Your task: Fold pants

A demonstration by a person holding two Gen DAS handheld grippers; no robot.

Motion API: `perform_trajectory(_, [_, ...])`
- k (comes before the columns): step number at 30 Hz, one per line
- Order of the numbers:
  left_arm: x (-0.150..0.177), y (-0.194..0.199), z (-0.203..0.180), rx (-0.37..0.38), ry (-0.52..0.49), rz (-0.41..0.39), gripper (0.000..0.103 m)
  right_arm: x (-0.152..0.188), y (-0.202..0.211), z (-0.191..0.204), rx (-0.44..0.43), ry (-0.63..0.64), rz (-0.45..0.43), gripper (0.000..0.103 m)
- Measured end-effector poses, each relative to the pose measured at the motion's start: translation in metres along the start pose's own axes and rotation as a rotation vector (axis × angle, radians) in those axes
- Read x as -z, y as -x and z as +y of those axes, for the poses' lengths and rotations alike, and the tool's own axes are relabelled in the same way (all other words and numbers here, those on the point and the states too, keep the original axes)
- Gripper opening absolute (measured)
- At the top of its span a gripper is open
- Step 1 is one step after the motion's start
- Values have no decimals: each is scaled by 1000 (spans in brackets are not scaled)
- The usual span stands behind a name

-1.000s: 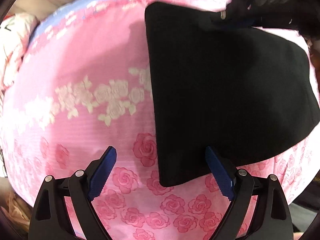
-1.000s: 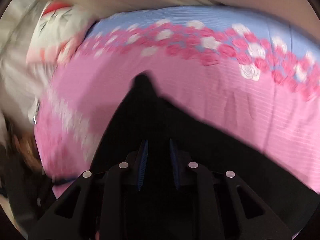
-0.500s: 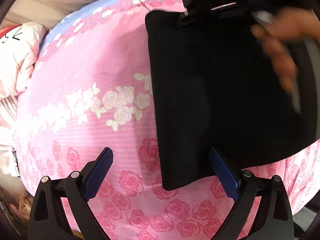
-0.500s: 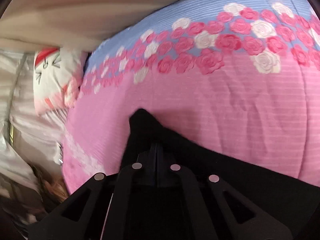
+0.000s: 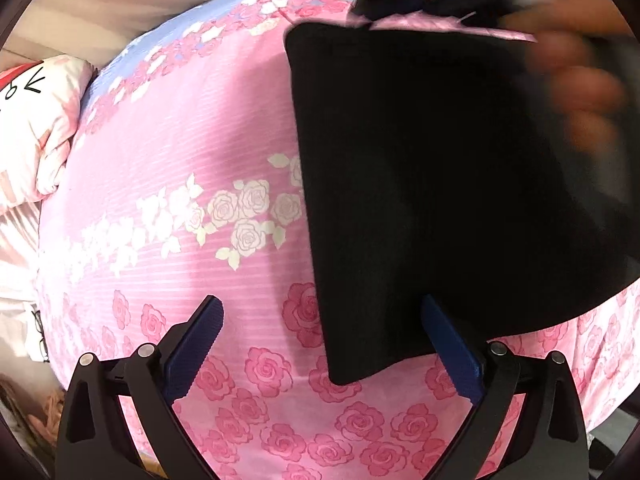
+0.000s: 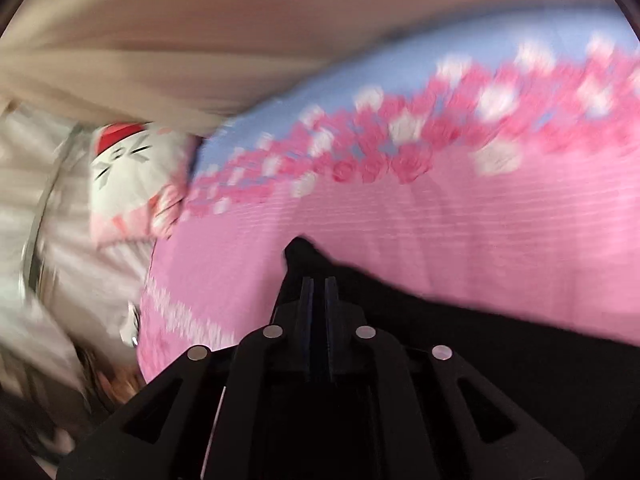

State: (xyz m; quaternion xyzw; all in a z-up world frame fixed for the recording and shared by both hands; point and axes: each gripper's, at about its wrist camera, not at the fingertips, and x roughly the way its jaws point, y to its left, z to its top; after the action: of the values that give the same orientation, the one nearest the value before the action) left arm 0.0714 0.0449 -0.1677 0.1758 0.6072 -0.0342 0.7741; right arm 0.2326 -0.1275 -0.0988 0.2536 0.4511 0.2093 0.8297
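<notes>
Both tools are in view. The left tool (image 5: 320, 336) is held wide open above the bed (image 5: 168, 152), its jaws having just been opening further; the near corner of the pants (image 5: 440, 200) lies under the gap, nothing pinched. The right tool (image 6: 319, 292) is nearly closed, its jaws having parted a little just now, and black cloth appears nipped between its pads, a peak of it poking out just ahead at 12 o'clock; motion blur prevents certainty.

The pants lie as a flat black panel on the pink rose bedspread, at 2 o'clock in the left wrist view. Judging from that compact shape, a fold is already made and the far edge is being lifted for another. The next move likely calls for that edge to be carried over towards 6 o'clock, with the left tool used to pin or square the near corner.

A white printed pillow (image 6: 120, 168) sits at 9 o'clock, well apart. A blurred hand (image 5: 576, 92) is seen at 2 o'clock over the cloth. Nothing blocks the fold.
</notes>
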Motion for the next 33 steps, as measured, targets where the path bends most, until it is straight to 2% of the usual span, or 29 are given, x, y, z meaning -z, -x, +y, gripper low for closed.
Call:
perform_trajectory(1, [0, 2, 1, 5, 9, -2, 98, 8, 19, -8, 26, 1, -22, 6])
perform_trajectory(2, [0, 3, -2, 15, 15, -2, 98, 20, 41, -24, 91, 5, -50, 4])
perform_trajectory(4, [0, 2, -3, 19, 17, 1, 98, 32, 62, -67, 304, -51, -74, 0])
perform_trajectory(5, [1, 0, -1, 17, 16, 2, 98, 40, 77, -108, 244, -162, -96, 0])
perform_trajectory(6, [2, -1, -4, 24, 15, 3, 98, 46, 93, -133, 136, -288, -138, 0])
perform_trajectory(7, [0, -1, -5, 41, 17, 5, 98, 49, 105, -138, 119, -355, -156, 0])
perform_trajectory(8, [-3, -1, -4, 43, 20, 11, 98, 50, 120, -126, 154, -336, -171, 6])
perform_trajectory(10, [-7, -1, -5, 13, 2, 14, 98, 57, 136, -98, 111, -210, -187, 5])
perform_trajectory(11, [-7, 0, -5, 4, -10, 10, 98, 62, 135, -96, 119, -175, -171, 3])
perform_trajectory(12, [-10, 0, -7, -4, -17, 8, 98, 70, 133, -104, 166, -151, -148, 3])
perform_trajectory(13, [-10, 0, -8, -8, -16, 9, 98, 86, 122, -126, 243, -180, -105, 0])
perform_trajectory(14, [-11, 0, -10, -12, -15, 10, 98, 94, 124, -140, 180, -241, -135, 0])
perform_trajectory(15, [-12, 1, -10, -16, -18, 14, 98, 98, 135, -146, 163, -307, -170, 0])
perform_trajectory(16, [-13, 1, -13, -26, -27, 19, 98, 99, 146, -141, 194, -333, -191, 6])
perform_trajectory(18, [-9, 4, -24, -53, -51, 20, 98, 102, 165, -116, 195, -259, -236, 6])
perform_trajectory(19, [-2, 3, -22, -58, -56, 18, 98, 105, 165, -106, 185, -219, -222, 6])
perform_trajectory(20, [-5, 5, -28, -62, -55, 18, 98, 113, 157, -104, 199, -179, -164, 5])
perform_trajectory(22, [-6, 4, -30, -66, -47, 20, 98, 132, 131, -120, 273, -165, -69, 0])
perform_trajectory(23, [-8, 3, -26, -69, -50, 22, 98, 144, 136, -131, 211, -188, -140, 0])
perform_trajectory(24, [-10, 3, -28, -76, -61, 26, 98, 146, 140, -137, 195, -238, -149, 0])
perform_trajectory(26, [-11, 3, -29, -83, -79, 31, 98, 143, 153, -135, 231, -281, -146, 0])
perform_trajectory(28, [-11, 6, -26, -71, -72, 33, 98, 143, 167, -127, 268, -258, -134, 8])
perform_trajectory(29, [-9, 6, -23, -64, -67, 35, 98, 145, 173, -125, 272, -262, -131, 8])
perform_trajectory(31, [-5, 13, -13, -31, -36, 31, 97, 150, 191, -131, 232, -318, -133, 10])
perform_trajectory(33, [-5, 25, -2, -6, -7, 1, 97, 165, 195, -141, 153, -438, -148, 23])
